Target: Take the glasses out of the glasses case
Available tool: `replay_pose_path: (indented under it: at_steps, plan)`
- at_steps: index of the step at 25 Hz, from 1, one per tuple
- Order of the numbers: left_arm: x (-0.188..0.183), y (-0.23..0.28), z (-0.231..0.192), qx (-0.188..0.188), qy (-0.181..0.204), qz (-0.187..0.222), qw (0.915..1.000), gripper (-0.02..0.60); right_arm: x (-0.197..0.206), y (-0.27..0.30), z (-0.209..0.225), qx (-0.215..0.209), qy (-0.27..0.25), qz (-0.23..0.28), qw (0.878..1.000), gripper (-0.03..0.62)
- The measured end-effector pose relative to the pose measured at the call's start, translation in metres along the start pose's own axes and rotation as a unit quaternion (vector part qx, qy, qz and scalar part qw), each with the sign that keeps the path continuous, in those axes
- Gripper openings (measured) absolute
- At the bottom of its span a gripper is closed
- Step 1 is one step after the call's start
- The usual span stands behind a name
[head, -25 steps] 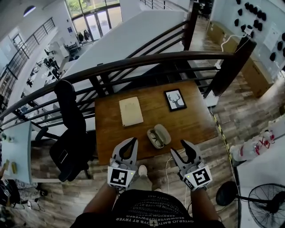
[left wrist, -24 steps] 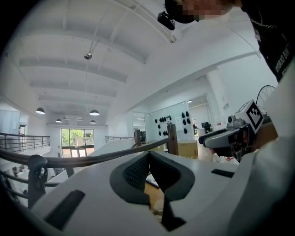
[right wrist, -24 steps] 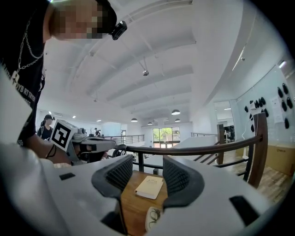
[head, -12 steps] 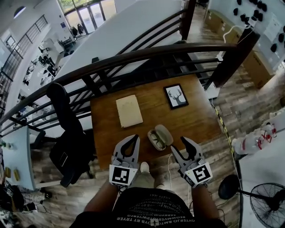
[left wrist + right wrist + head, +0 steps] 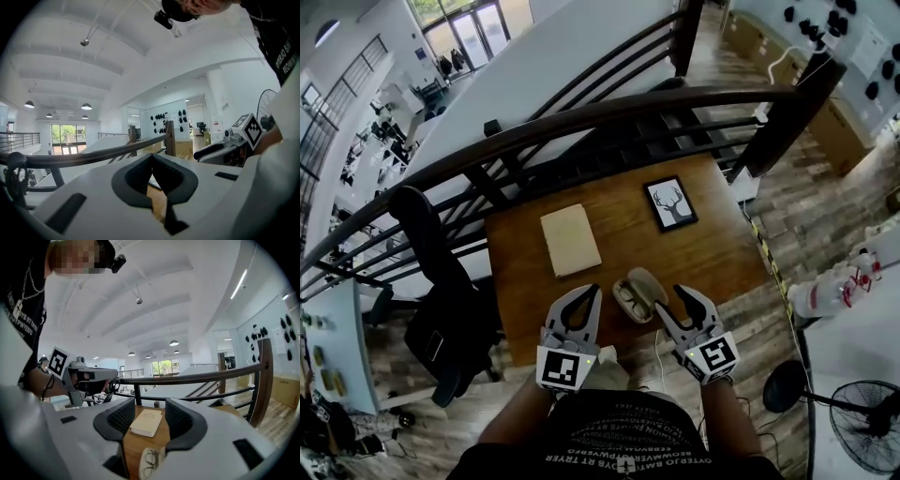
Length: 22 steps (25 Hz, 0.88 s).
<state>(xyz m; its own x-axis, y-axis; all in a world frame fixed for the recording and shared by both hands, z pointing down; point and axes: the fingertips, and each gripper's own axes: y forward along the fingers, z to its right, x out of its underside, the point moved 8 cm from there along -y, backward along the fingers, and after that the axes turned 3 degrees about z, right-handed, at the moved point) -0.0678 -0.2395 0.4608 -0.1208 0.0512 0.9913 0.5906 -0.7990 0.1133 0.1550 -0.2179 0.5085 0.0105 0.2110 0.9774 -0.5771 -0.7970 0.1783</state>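
Note:
An open cream glasses case (image 5: 637, 292) lies near the front edge of the wooden table (image 5: 712, 253), with the thin-framed glasses (image 5: 626, 299) resting in its left half. In the right gripper view the glasses (image 5: 149, 463) show low between the jaws, still in the case. My left gripper (image 5: 592, 292) hangs just left of the case, its jaws meeting at the tips (image 5: 150, 157) with nothing held. My right gripper (image 5: 667, 302) hovers just right of the case, jaws apart (image 5: 150, 406) and empty.
A beige book (image 5: 570, 240) lies at the table's back left, also seen ahead of the right gripper (image 5: 147, 423). A framed deer picture (image 5: 670, 202) sits back right. A dark railing (image 5: 581, 117) runs behind the table, a black chair (image 5: 441, 309) stands to its left.
Both grippers have come forward and inward, from in front of the table edge to either side of the case. The case and glasses have not moved.

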Motion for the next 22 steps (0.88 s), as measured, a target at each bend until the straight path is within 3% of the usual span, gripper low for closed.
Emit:
replay_pose_path:
  at_steps: [11,16,22]
  plan:
    - [-0.001,0.024,-0.040,0.020,-0.007,0.009,0.9997,0.026,0.048,0.048,0.007,0.002,0.003,-0.071,0.997,0.187]
    - [0.000,0.032,-0.065,0.010,-0.006,0.008,0.9999,0.026,0.071,0.064,0.009,0.006,0.010,-0.103,0.995,0.183]
    - [0.002,0.033,-0.068,0.003,0.000,0.012,0.9999,0.026,0.102,0.074,0.010,0.003,0.024,-0.137,0.990,0.175]
